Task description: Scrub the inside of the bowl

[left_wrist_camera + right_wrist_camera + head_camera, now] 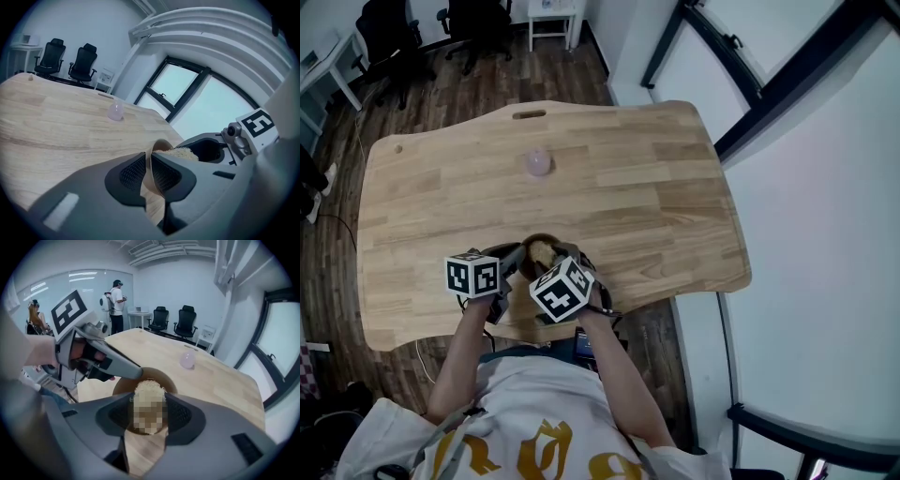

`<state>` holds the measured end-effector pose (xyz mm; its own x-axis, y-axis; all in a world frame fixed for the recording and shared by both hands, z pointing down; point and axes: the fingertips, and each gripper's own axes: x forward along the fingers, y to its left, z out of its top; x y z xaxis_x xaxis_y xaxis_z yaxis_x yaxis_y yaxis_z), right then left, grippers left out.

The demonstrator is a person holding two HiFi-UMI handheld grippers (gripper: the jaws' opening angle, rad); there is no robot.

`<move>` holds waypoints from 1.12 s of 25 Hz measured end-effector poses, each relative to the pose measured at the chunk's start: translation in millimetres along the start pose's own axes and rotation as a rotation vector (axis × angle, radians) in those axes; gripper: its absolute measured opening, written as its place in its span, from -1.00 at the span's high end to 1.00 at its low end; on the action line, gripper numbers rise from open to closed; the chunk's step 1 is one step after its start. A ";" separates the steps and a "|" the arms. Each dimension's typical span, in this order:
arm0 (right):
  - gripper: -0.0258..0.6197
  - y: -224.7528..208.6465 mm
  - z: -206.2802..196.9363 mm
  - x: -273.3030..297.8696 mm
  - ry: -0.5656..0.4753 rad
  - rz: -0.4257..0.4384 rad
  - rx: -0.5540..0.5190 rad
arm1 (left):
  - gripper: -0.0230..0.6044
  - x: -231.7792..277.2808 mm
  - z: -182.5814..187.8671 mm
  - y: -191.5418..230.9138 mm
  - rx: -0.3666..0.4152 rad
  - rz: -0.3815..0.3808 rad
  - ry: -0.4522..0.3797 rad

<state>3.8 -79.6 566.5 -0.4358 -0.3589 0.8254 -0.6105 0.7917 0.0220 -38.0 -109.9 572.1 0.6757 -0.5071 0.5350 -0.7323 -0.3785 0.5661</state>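
looking down, the head view is showing the bowl (542,250) on the desk (628,169), close to its near edge. the left gripper view is showing the fingers of the left gripper (149,164) pinching the bowl's rim. the right gripper view is showing the fingers of the right gripper (149,414) clamping a scrubber (149,389) over the bowl's inside.

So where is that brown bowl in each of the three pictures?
Head view: bowl at the near edge of the table.
Left gripper view: bowl low centre, its wall between the jaws.
Right gripper view: bowl centre, around the scrubber.
Shared landmark: the small pink object on the table.
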 end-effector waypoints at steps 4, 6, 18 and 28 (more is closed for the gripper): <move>0.35 17.7 -5.0 2.4 0.019 0.108 -0.037 | 0.84 -2.9 3.0 4.0 0.030 0.029 -0.004; 0.35 9.9 -9.3 0.4 0.039 0.104 0.042 | 0.83 -3.8 3.8 5.4 0.019 0.021 -0.009; 0.35 12.4 10.8 -0.1 -0.079 0.093 0.000 | 0.83 -2.6 9.9 4.3 -0.014 0.014 -0.038; 0.35 -12.1 -7.4 4.3 0.053 -0.051 0.066 | 0.82 -0.1 1.5 1.8 0.026 0.013 0.003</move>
<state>14.2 -87.0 574.0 -0.3684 -0.3694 0.8531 -0.6738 0.7384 0.0288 -39.5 -111.7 572.1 0.6662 -0.5099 0.5442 -0.7430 -0.3918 0.5426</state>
